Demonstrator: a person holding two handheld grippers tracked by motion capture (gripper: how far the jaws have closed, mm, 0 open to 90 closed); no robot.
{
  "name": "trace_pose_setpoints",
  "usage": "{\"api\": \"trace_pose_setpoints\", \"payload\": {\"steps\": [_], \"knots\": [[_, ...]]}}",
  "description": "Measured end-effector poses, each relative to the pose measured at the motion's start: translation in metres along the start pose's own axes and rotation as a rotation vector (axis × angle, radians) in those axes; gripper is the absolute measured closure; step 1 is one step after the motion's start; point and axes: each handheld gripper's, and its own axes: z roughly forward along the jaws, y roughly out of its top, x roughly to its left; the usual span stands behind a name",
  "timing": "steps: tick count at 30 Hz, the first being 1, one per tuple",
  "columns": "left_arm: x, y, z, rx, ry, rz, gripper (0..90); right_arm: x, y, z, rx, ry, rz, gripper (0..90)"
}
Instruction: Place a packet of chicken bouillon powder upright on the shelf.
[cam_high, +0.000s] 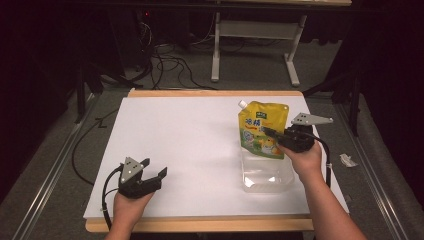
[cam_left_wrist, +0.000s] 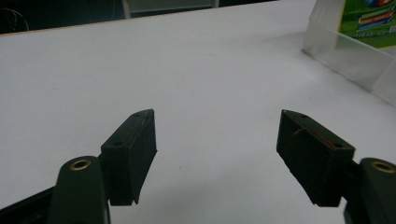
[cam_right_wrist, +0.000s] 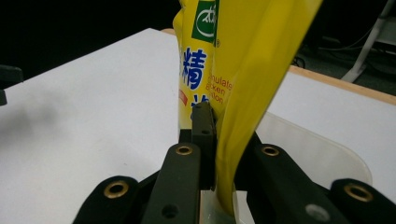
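Now | right gripper (cam_high: 274, 134) jaws clamped on pouch (cam_high: 263, 129), upright in clear tub (cam_high: 265, 177), right of bench (cam_high: 190, 150) | left gripper (cam_high: 152, 172) jaws released, near left | risk: thin film slips, pouch flops, tub tips

High view: fixed above the near table edge, facing forward and down, far enough to take in the whole white tabletop (cam_high: 200, 150). Left gripper view: low over the tabletop, facing across it. Right gripper view: pressed close against the yellow spouted pouch (cam_right_wrist: 243, 70). Shared across all three: tabletop and pouch.
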Motion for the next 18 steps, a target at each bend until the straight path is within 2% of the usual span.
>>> {"api": "trace_pose_setpoints", "payload": {"steps": [4, 5, 11, 18], "knots": [[0.0, 0.0, 0.001, 0.004, -0.001, -0.001, 28.9, 0.001, -0.005, 0.004, 0.017, -0.007, -0.003, 85.8], [0.0, 0.0, 0.001, 0.005, -0.001, -0.002, 28.9, 0.0, -0.006, 0.004, 0.008, -0.007, 0.003, 85.7], [0.0, -0.001, 0.001, 0.006, -0.004, -0.003, 29.0, -0.008, -0.021, -0.002, 0.01, -0.016, 0.065, 84.1], [-0.004, -0.001, 0.003, 0.017, -0.018, 0.005, 29.0, -0.007, -0.037, -0.009, 0.025, -0.027, 0.066, 83.2]]}}
